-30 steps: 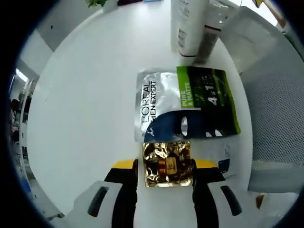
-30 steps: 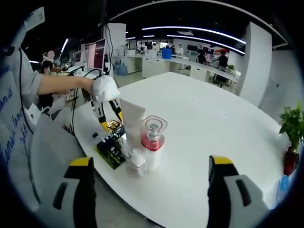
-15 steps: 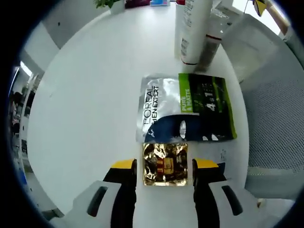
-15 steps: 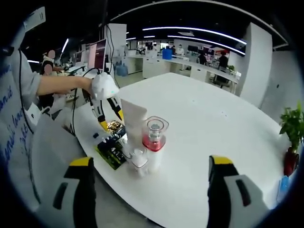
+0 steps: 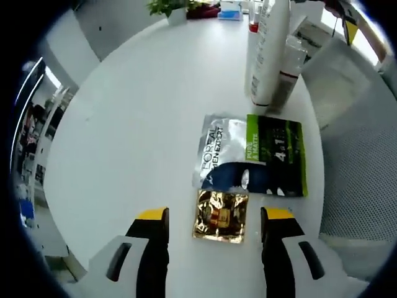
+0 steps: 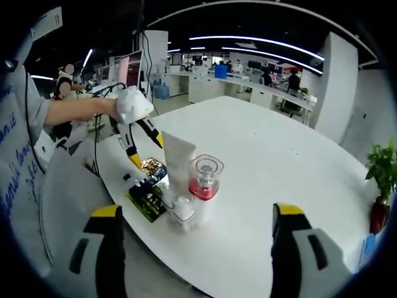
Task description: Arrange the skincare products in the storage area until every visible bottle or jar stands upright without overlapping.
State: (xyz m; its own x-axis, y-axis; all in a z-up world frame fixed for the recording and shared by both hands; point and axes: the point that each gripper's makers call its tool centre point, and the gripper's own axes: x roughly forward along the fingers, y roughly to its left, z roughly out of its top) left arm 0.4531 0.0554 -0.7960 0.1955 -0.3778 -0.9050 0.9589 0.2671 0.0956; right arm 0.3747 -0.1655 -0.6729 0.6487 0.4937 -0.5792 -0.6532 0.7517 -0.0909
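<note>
A gold foil sachet (image 5: 222,210) lies flat on the white round table (image 5: 130,130). My left gripper (image 5: 214,221) hovers above it, open, with a jaw on each side and not touching it. Just beyond lies a silver, green and dark face-mask sachet (image 5: 254,155). Past that stand a white tube (image 5: 268,56) and a clear bottle with a red band (image 5: 289,65), both upright. From the other side, the tube (image 6: 178,158), the clear bottle (image 6: 205,180) and a small clear jar (image 6: 184,208) stand close together. My right gripper (image 6: 198,248) is open and empty, short of the table.
A person's hand (image 6: 131,104) holds the left gripper (image 6: 141,133) over the gold sachet (image 6: 151,166). A mesh chair (image 5: 360,167) stands by the table's edge. Potted plants (image 5: 169,7) (image 6: 381,171) stand at the table's far side. Desks and people fill the office behind.
The left gripper's jaws have spread and it has lifted back from the gold sachet, which stays on the table. The right gripper has held still.
</note>
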